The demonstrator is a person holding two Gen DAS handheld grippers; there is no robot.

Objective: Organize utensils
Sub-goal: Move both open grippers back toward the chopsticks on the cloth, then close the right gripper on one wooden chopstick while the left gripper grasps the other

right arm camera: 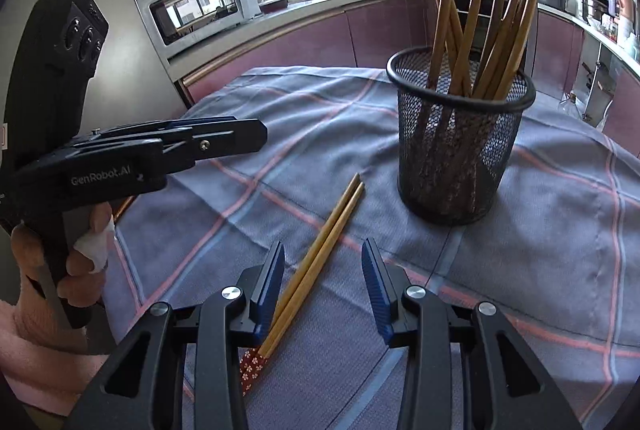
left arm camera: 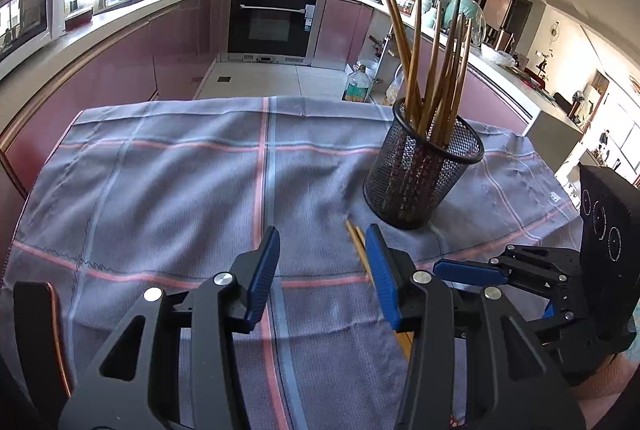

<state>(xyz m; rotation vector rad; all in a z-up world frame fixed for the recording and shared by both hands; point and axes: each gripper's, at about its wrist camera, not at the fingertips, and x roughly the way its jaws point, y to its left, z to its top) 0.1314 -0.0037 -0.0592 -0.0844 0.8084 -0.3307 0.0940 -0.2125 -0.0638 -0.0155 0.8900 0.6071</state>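
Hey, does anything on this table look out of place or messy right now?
Yes: one pair of chopsticks lies flat on the checked cloth beside the mesh cup, while the rest stand inside it. The right gripper is open over the pair. The cloth is a bit wrinkled; nothing looks spilled or broken.

A grey-blue checked cloth with pink stripes covers the table. Behind it: 1 built-in oven, 1 microwave, 1 plastic bottle on the floor.
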